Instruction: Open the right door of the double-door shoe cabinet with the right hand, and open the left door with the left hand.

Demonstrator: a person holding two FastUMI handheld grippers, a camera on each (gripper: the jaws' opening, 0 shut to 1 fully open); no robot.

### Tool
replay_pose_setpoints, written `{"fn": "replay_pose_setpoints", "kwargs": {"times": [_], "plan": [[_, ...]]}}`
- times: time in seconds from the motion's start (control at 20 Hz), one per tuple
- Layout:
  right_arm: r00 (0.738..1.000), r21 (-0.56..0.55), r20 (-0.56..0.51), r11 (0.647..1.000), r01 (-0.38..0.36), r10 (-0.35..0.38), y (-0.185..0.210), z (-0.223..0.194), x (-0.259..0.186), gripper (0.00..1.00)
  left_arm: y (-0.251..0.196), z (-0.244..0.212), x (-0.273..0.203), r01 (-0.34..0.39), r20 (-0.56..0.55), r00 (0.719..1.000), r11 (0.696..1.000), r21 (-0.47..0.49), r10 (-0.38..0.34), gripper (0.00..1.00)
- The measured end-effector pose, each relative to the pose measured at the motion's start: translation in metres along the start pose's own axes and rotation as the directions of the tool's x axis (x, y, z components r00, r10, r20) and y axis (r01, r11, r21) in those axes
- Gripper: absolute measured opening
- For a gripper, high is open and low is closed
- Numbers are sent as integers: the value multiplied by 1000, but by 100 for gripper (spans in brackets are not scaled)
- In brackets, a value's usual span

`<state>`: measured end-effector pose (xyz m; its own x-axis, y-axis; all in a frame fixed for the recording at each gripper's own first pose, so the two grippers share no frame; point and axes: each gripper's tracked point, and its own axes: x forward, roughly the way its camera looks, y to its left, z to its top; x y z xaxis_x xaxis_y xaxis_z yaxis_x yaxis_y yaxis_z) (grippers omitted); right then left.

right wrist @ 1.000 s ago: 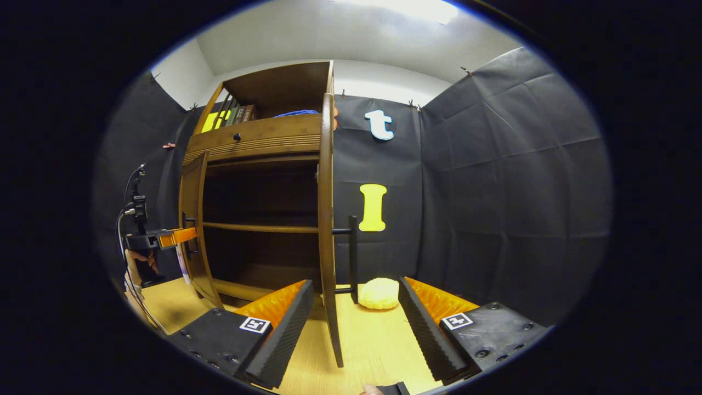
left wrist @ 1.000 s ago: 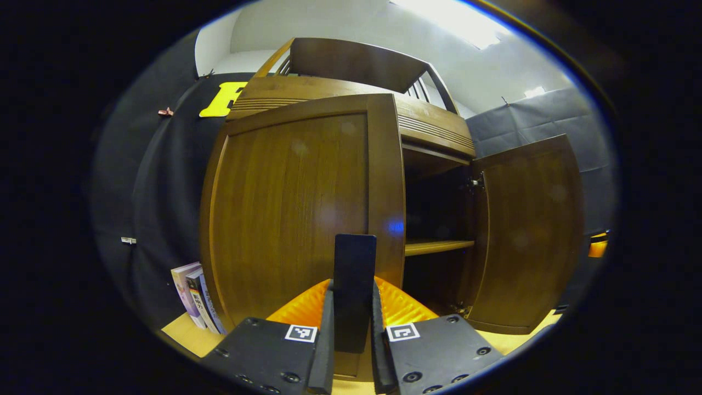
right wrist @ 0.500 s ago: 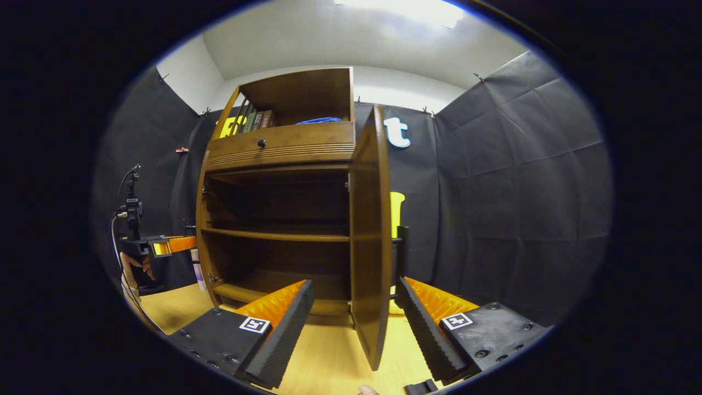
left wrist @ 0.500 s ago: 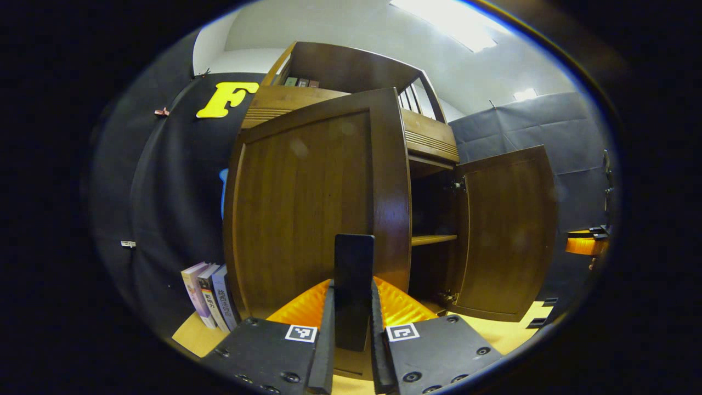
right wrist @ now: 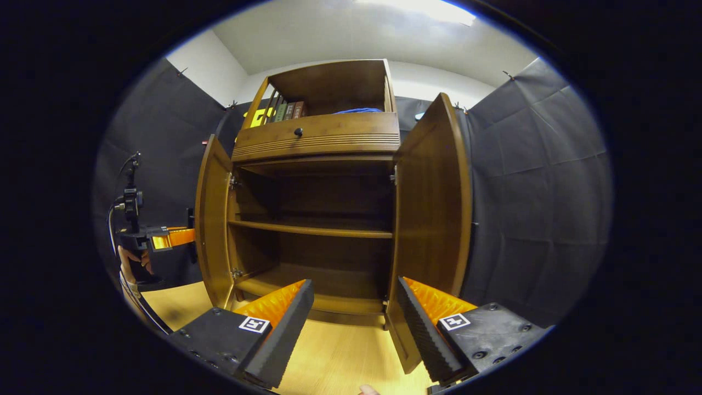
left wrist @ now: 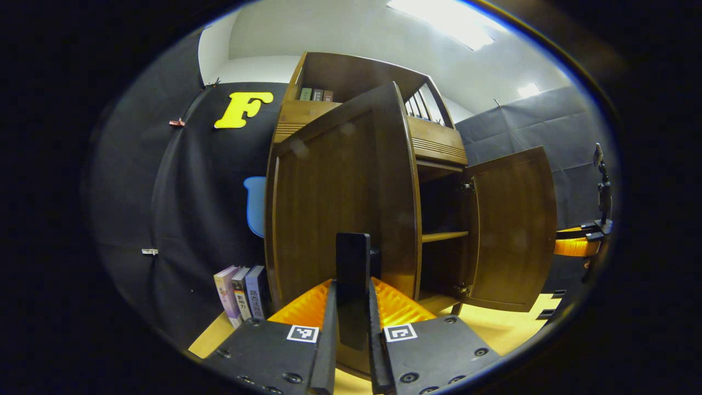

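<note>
My left gripper point(left wrist: 351, 329) is clamped narrowly on the dark vertical handle point(left wrist: 352, 274) of the left door point(left wrist: 334, 203), both fingers pressing its sides. My right gripper point(right wrist: 354, 323) stands wide open and holds nothing; the right door point(right wrist: 433, 219) hangs swung out just beyond its right finger. The shoe cabinet point(right wrist: 321, 140) sits at the far side of the booth, its shelf point(right wrist: 312, 229) bare. In my judgement the step in hand is finishing the left door's swing: I should pull along the hinge arc, keeping the grip square on the handle so it does not twist out. The tabletop point(right wrist: 340, 356) is pale wood. Some books point(left wrist: 241, 293) stand left of the cabinet, against the black cloth wall point(right wrist: 537, 192).
</note>
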<state>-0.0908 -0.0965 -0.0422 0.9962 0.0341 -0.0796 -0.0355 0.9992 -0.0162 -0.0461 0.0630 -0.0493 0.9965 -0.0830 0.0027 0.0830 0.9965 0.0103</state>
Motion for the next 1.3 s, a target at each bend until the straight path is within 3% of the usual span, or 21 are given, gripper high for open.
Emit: {"fn": "replay_pose_setpoints", "kwargs": {"times": [0.2, 0.5, 0.65, 0.75, 0.8, 0.85, 0.9, 1.15, 1.3], "plan": [[1000, -44, -20, 999, -6, 5, 13, -10, 13, 98, 17, 3, -14, -40, 5, 999, 999, 2, 40, 28], [994, -9, -22, 994, -105, 105, 46, -14, 23, 99, 52, 0, -33, -150, 5, 989, 987, 55, 150, 23], [992, -4, -17, 992, -125, 125, 54, -14, 27, 96, 69, -1, -41, -193, 3, 981, 981, 33, 193, 23], [992, -8, -13, 992, -126, 125, 56, -13, 29, 98, 80, 2, -52, -224, 3, 975, 974, 32, 224, 20], [992, -10, -12, 992, -124, 124, 57, -11, 31, 96, 86, 4, -58, -242, 10, 970, 970, 34, 242, 12], [993, -8, -8, 993, -122, 122, 57, -10, 32, 98, 91, 8, -65, -261, 16, 965, 965, 37, 261, 18], [993, -1, -3, 993, -119, 119, 57, -8, 34, 96, 93, 11, -73, -276, 19, 961, 960, 40, 275, 18], [992, 58, 7, 991, -124, 124, 63, -7, 43, 97, 69, 14, -100, -252, -49, 966, 968, 8, 252, 20], [997, 11, 22, 997, -77, 77, 55, -4, 51, 97, 32, 23, -109, -182, -39, 983, 983, -6, 182, 27]]}}
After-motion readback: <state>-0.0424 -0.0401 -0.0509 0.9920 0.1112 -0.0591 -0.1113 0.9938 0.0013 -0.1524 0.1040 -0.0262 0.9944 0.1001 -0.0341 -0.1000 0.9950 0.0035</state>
